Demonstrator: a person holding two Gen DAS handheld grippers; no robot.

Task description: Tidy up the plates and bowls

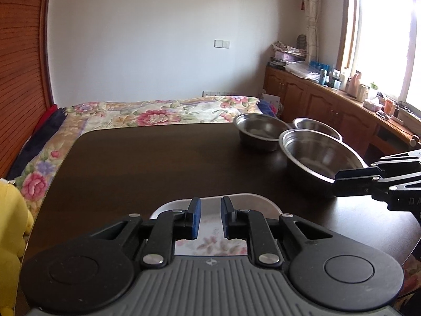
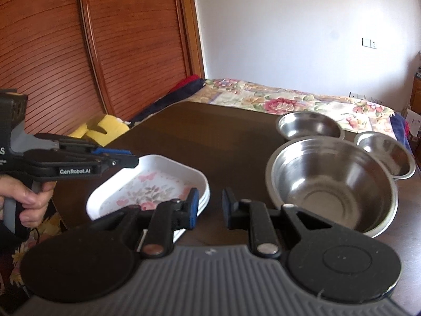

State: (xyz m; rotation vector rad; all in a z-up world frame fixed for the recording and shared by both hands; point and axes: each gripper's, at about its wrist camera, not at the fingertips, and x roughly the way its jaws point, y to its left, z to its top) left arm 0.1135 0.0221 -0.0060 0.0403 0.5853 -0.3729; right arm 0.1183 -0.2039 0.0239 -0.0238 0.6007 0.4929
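From the left wrist, the left gripper [image 1: 210,212] hangs released, its blue pads apart with nothing gripped, above the white square floral plates [image 1: 210,239] on the dark brown wooden table [image 1: 158,163], with three round stainless-steel bowls [image 1: 315,152] clustered at the far right. From the right wrist, the right gripper [image 2: 210,205] is likewise unclenched and empty, hovering between the stacked plates [image 2: 147,184] and the largest bowl [image 2: 331,184], while a hand [image 2: 29,200] holds the left gripper [image 2: 131,159] over the plates' near edge.
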